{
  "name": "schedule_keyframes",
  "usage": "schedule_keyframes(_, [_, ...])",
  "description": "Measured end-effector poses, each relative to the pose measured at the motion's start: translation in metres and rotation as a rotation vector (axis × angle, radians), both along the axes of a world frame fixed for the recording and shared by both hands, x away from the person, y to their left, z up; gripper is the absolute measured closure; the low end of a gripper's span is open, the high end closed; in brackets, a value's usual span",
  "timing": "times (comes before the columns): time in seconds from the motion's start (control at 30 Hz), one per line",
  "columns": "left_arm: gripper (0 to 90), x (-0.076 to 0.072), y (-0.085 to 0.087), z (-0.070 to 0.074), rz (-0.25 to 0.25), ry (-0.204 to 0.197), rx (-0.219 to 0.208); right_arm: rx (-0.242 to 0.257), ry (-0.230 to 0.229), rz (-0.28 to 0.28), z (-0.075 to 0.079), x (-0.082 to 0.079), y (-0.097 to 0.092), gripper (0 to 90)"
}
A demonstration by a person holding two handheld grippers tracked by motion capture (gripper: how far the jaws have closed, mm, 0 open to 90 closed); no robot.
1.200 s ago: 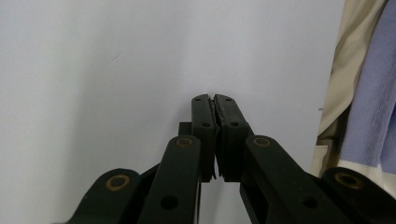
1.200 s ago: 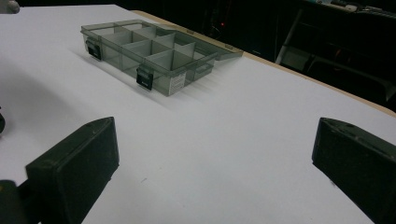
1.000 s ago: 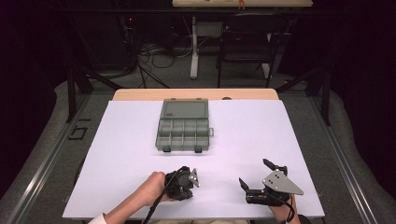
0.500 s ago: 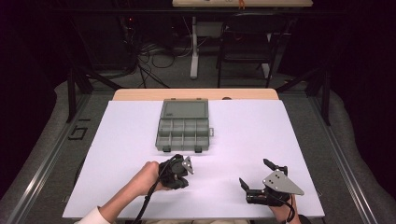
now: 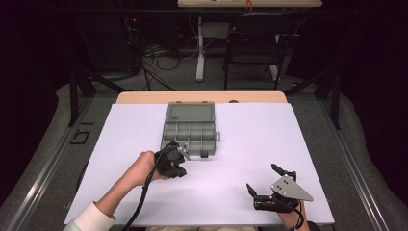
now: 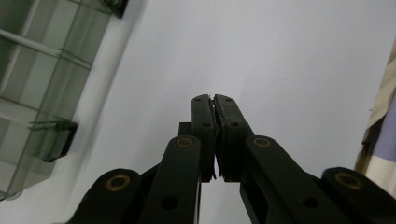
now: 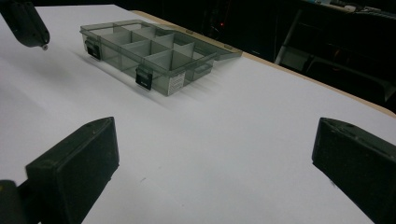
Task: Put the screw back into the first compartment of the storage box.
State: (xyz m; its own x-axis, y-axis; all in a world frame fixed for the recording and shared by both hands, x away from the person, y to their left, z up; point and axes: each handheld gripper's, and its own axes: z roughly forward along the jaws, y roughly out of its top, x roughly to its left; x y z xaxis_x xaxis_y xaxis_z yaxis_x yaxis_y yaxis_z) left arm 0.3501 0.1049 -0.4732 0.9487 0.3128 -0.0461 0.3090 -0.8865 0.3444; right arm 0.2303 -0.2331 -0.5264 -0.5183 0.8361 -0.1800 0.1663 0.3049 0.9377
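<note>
A counter (image 5: 144, 97) with a wooden top is seen, covered almost entirely by a white sheet (image 5: 250, 144); a strip of bare wood is left along the far edge. A grey, clear compartment box (image 5: 190, 130) with its lid open lies directly on the sheet, just beyond the left hand-held gripper (image 5: 179, 155) and well apart from the right hand-held gripper (image 5: 263, 182), which rests near the sheet's near edge.

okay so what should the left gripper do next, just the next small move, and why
Probably open its jaws. The left gripper is shut on nothing beside the open grey translucent plastic compartment box, so it cannot grasp anything yet. The right gripper rests open.
</note>
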Motion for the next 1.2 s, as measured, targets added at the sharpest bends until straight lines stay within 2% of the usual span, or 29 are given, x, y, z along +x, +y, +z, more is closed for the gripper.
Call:
schedule_keyframes(0.47, [87.8, 0.034, 0.015, 0.017, 0.084, -0.011, -0.01, 0.004, -0.005, -0.001, 0.0, 0.001, 0.0, 0.0])
schedule_keyframes(0.7, [87.8, 0.054, 0.022, 0.029, 0.125, -0.037, -0.004, 0.012, -0.018, -0.005, -0.001, 0.002, 0.001, 0.0])
schedule_keyframes(0.87, [87.8, 0.07, 0.028, 0.038, 0.163, -0.049, -0.013, 0.001, -0.003, -0.008, 0.0, 0.001, 0.0, 0.0])
schedule_keyframes(1.2, [87.8, 0.096, 0.034, 0.045, 0.223, -0.07, -0.004, 0.002, -0.003, -0.005, -0.001, 0.001, 0.0, 0.0])
